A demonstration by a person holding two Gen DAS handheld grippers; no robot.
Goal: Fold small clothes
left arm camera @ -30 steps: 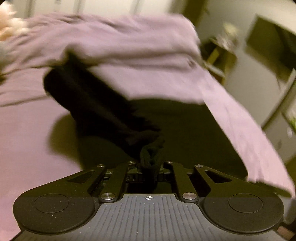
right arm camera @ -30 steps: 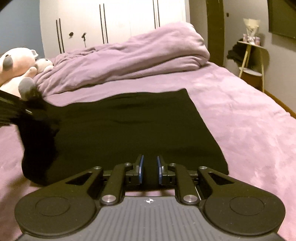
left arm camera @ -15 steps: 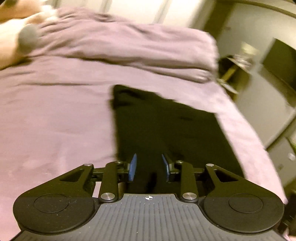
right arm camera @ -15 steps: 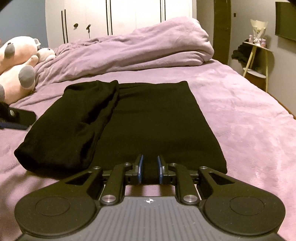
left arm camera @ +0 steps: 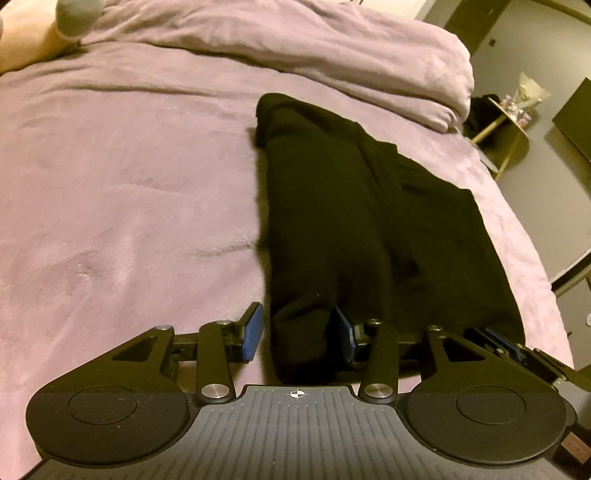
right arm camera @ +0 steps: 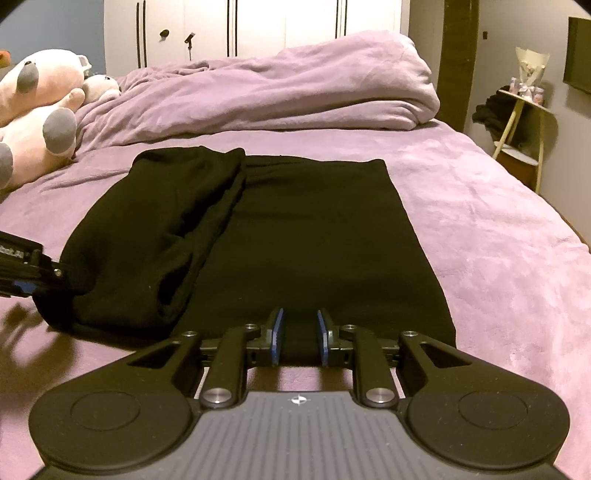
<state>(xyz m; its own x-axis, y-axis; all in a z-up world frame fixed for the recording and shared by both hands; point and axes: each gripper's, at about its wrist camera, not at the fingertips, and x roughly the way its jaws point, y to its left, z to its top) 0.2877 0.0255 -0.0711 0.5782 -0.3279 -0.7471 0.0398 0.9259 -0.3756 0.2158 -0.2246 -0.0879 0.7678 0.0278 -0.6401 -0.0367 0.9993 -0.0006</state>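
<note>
A black garment [right arm camera: 303, 236] lies flat on the purple bed, its left part folded over into a thick band [right arm camera: 159, 236]; it also shows in the left wrist view [left arm camera: 354, 221]. My left gripper [left arm camera: 299, 332] is open, its blue pads on either side of the folded band's near end. It shows at the left edge of the right wrist view [right arm camera: 26, 273]. My right gripper [right arm camera: 298, 339] is open at the garment's near hem, pads not pinching the cloth. Its tip shows at the right in the left wrist view [left arm camera: 513, 347].
A heaped purple duvet [right arm camera: 277, 96] lies across the bed's far end. Pink and grey plush toys [right arm camera: 40, 110] sit at the far left. A small side table [right arm camera: 524, 118] stands right of the bed. White wardrobes [right arm camera: 251, 26] are behind.
My left gripper laid the lifted left part of the garment over onto the rest, then let go and opened wide. My right gripper opened a little at the hem.
</note>
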